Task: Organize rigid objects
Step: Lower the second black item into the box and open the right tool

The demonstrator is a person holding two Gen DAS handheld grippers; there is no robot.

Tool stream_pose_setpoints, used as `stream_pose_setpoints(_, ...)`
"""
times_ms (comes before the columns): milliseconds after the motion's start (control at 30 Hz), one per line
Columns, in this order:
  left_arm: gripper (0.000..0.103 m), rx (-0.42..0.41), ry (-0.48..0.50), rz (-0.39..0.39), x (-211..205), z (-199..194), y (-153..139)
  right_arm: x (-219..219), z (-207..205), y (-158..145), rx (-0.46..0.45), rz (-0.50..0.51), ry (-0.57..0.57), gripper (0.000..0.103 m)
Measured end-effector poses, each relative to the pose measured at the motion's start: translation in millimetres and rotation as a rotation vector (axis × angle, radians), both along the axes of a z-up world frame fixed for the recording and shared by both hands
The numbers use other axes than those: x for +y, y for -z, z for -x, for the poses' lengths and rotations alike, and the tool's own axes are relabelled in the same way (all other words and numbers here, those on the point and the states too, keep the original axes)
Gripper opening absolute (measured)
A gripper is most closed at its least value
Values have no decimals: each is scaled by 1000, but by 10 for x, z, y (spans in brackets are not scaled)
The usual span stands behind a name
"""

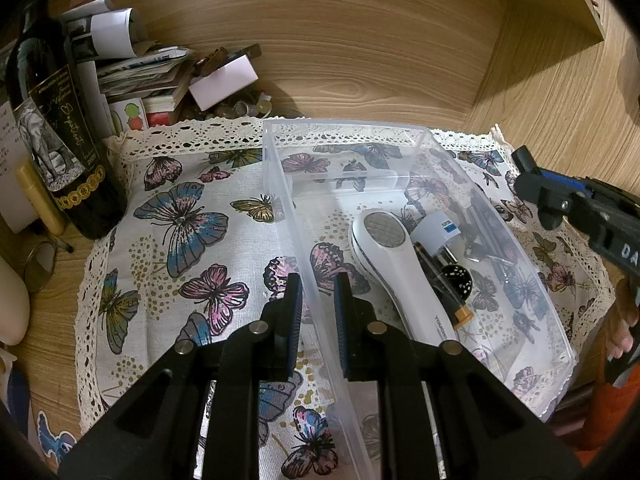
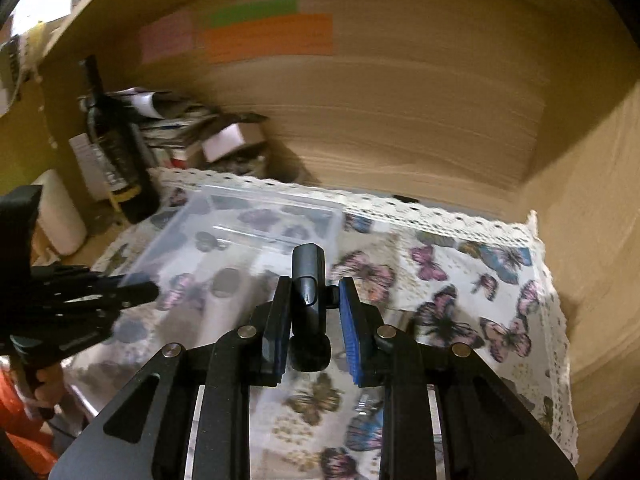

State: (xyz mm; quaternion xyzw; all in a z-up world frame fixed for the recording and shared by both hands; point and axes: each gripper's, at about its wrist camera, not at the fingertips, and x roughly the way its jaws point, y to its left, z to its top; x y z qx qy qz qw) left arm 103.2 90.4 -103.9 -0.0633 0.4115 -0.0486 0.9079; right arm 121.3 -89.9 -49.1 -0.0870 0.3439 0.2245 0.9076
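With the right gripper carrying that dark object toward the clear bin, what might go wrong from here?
1. The dark grey object sits between the right gripper pads with a visible gap on one side, so it might slip.
2. The clear bin, whose wall the left gripper pinches, already holds a white handheld device and small items; a drop could knock them.

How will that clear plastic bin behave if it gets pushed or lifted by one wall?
The clear plastic bin looks thin-walled, so the wall held by the left tongs may flex. It probably weighs little; the white handheld device and small items sit at one end, so it may tip that way. On the butterfly cloth it may drag fabric.
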Motion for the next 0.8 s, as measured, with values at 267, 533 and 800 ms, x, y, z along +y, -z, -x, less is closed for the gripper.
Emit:
stream_pose_setpoints(267, 14, 0, 0, -1, -6, 0, -2, 270, 46, 139, 44, 39, -87, 21)
stream_pose_setpoints(533, 14, 0, 0, -2, -8, -1, -2, 375, -10, 315, 117, 64, -111, 21)
stream_pose_setpoints(800, 14, 0, 0, -2, -3, -3, 2, 418, -29, 406, 145, 84, -110, 21)
